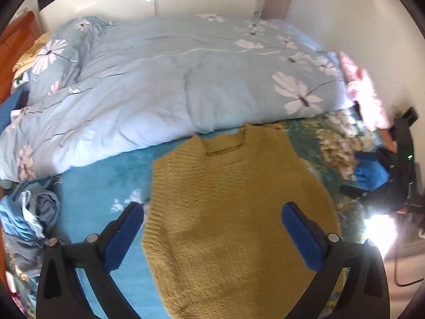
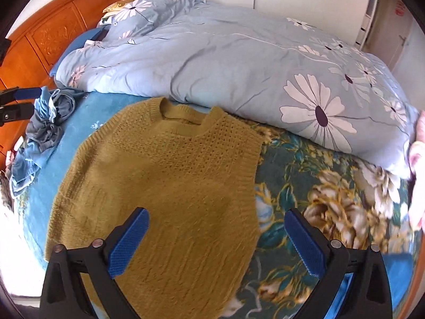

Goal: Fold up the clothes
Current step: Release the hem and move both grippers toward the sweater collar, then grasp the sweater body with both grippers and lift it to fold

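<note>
A mustard-yellow knitted vest [image 1: 228,207] lies flat on the bed, neckline toward the duvet; it also shows in the right wrist view [image 2: 170,186]. My left gripper [image 1: 212,212] is open and empty, hovering over the vest's left part. My right gripper [image 2: 216,219] is open and empty, over the vest's right edge. The right gripper shows at the right edge of the left wrist view [image 1: 382,180], and the left gripper at the left edge of the right wrist view [image 2: 18,103].
A light-blue flowered duvet [image 1: 172,79] is bunched behind the vest. A crumpled blue-grey garment [image 2: 45,127] lies to the left on the blue floral bedsheet [image 2: 318,199]. A wooden headboard [image 2: 53,32] stands far left. Pink cloth [image 1: 364,87] lies at the right.
</note>
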Motion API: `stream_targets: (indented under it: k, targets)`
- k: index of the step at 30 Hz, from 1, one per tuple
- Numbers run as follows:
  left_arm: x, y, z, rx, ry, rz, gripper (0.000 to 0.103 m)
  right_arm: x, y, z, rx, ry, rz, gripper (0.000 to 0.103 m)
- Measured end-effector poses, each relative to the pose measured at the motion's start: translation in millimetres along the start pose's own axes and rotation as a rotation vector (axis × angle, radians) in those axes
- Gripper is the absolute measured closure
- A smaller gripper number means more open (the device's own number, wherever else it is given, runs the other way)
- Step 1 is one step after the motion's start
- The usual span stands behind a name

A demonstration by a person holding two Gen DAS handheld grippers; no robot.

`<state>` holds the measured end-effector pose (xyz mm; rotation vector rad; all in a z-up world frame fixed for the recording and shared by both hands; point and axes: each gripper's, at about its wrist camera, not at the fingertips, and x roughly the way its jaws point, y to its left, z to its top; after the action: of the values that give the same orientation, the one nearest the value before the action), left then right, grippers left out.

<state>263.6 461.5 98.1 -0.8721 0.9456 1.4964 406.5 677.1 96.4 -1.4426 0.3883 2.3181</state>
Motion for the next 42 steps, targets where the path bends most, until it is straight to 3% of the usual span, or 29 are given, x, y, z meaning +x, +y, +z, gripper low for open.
stream_targets:
  k: [3,10,17,20,22,25,28,33,42]
  targets:
    - [15,11,8,-0.002,0.026,0.024,0.000,15,-10,13,-0.025,0.003,0.004,0.000]
    - [61,50,30,-0.041,0.067,-0.070,0.000,44,-26,51,-0.070,0.014,0.029,0.000]
    - [123,70,52,0.127,0.144,-0.121,0.000,86,-52,87,-0.045,0.056,0.022,0.001]
    - [150,72,61,0.179,0.185,-0.151,0.000,113,-59,100,-0.042,0.101,0.047,0.012]
    - [165,72,66,0.219,0.208,-0.181,0.000,131,-60,107,-0.046,0.137,0.070,0.027]
    - [185,71,72,0.259,0.239,-0.215,0.001,155,-57,115,-0.063,0.188,0.098,0.041]
    - [202,70,75,0.300,0.272,-0.239,0.006,174,-49,125,-0.116,0.211,0.117,0.041]
    - [231,66,76,0.408,0.344,-0.264,0.030,198,-36,137,-0.213,0.259,0.149,0.041]
    - [265,60,79,0.438,0.416,-0.307,0.031,227,-36,153,-0.288,0.335,0.183,0.056]
